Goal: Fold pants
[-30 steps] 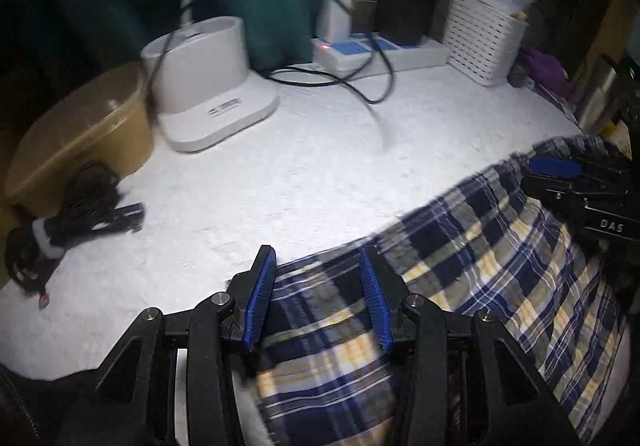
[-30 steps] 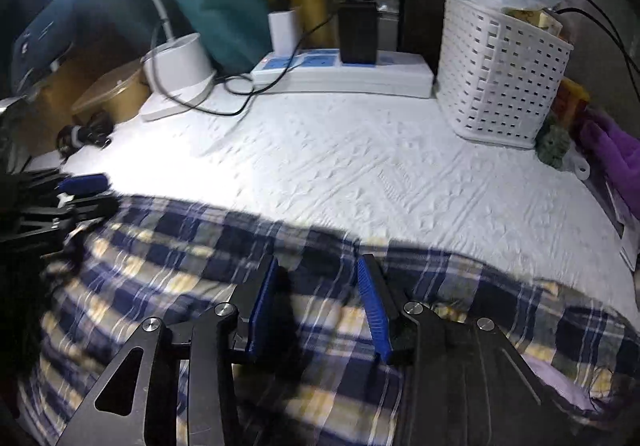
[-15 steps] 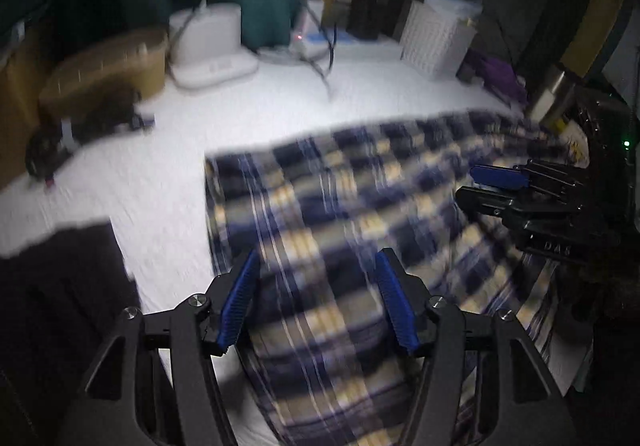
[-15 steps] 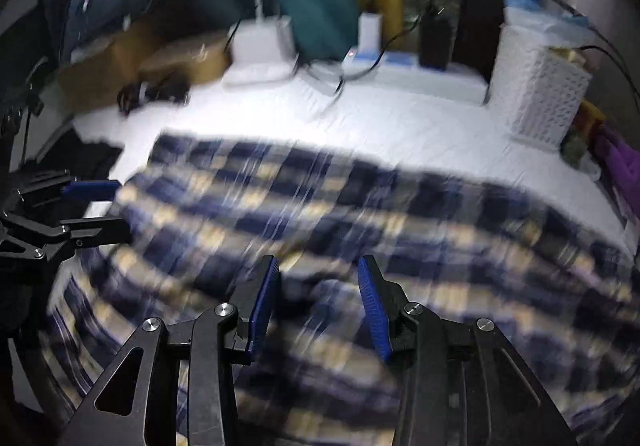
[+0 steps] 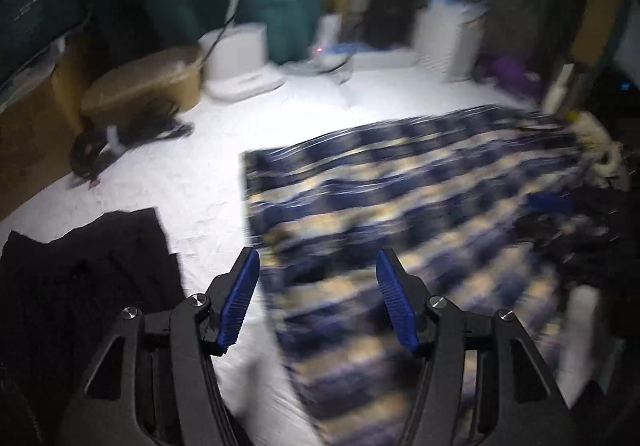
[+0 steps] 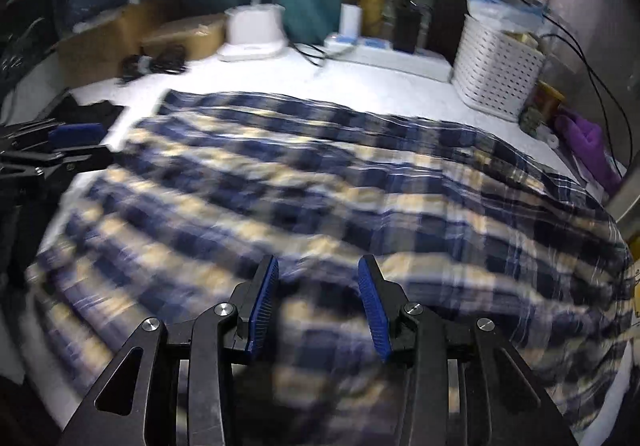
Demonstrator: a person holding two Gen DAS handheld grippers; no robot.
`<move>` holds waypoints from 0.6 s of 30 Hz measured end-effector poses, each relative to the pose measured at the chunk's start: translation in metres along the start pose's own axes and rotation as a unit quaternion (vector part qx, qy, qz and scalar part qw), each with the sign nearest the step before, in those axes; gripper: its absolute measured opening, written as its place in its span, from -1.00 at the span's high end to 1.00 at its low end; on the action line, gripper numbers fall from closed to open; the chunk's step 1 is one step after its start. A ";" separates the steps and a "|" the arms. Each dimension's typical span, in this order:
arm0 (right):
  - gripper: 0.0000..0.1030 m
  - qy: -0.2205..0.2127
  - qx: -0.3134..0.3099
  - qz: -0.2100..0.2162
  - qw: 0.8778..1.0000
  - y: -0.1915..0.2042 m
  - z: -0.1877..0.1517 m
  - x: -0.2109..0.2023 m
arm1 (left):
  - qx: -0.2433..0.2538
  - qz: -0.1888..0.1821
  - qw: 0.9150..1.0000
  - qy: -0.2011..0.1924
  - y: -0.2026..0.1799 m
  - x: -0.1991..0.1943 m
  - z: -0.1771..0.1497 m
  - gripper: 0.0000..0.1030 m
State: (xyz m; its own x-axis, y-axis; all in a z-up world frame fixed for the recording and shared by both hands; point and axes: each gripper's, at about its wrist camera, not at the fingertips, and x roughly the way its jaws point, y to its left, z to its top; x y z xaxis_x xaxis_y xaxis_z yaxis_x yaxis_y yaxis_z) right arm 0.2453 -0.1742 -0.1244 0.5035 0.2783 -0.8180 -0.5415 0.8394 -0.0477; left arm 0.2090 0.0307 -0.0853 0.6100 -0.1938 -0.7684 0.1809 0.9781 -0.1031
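The blue, navy and yellow plaid pants (image 5: 400, 198) lie spread flat on the white table, also filling the right wrist view (image 6: 320, 182). My left gripper (image 5: 316, 298) is open and empty, raised above the pants' near left edge. My right gripper (image 6: 318, 302) is open and empty, raised over the pants' near edge. The left gripper also shows at the left edge of the right wrist view (image 6: 60, 146); the right gripper shows blurred at the right of the left wrist view (image 5: 568, 222).
A black garment (image 5: 80, 266) lies at the near left. At the back stand a tan box (image 5: 148, 82), a white lamp base (image 5: 240, 62), a power strip with cables (image 6: 384, 50) and a white basket (image 6: 496, 78). A purple cloth (image 6: 588, 142) lies at the right.
Both grippers have pulled back and up from the pants' far edge, staying open. The pants now lie spread out on the table, with more of them in view.
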 end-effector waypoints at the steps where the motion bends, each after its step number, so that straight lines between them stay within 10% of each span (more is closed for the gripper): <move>1: 0.16 -0.006 -0.006 0.014 1.000 0.007 -0.003 -0.007 | 0.004 -0.013 1.000 -0.005 -0.008 -0.006 -0.002 -0.18; 7: 0.16 -0.004 -0.041 0.063 0.997 0.051 -0.021 -0.021 | 0.037 -0.070 0.997 0.015 -0.055 -0.013 -0.024 -0.18; 18: 0.15 -0.002 -0.056 0.053 0.997 0.067 -0.064 -0.021 | 0.047 -0.009 0.997 0.053 -0.064 -0.004 -0.074 -0.18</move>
State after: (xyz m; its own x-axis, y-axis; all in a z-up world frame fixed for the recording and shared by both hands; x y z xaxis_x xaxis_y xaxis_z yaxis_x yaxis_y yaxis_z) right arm 0.1553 -0.1536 -0.1476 0.4419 0.3656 -0.8192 -0.6640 0.7474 -0.0246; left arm 0.1381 -0.0255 -0.1218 0.5220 -0.1979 -0.8297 0.2656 0.9621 -0.0623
